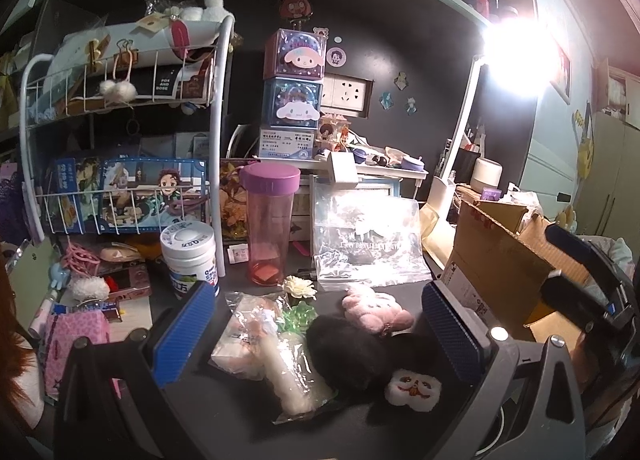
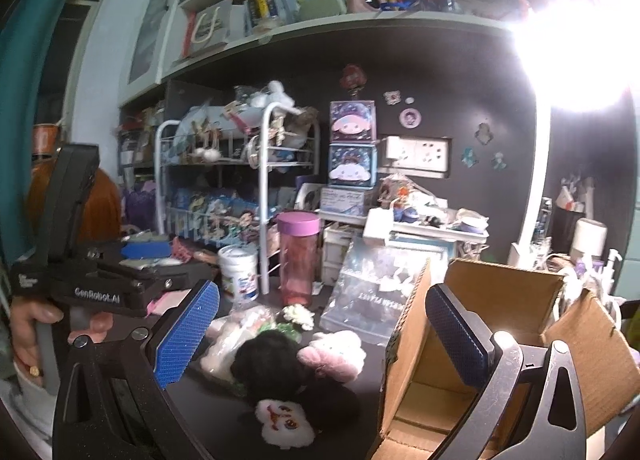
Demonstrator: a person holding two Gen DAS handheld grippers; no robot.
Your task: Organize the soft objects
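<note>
A pile of soft toys lies on the dark desk: a black plush with a white face patch, a pink plush, and a bagged plush. A white fabric flower lies behind them. My left gripper is open and empty, hovering just above the pile. My right gripper is open and empty, above the pile and beside the open cardboard box.
A pink bottle with a purple lid, a white jar and clear plastic bags stand behind the pile. A white wire rack is at the left. A bright desk lamp glares at the right.
</note>
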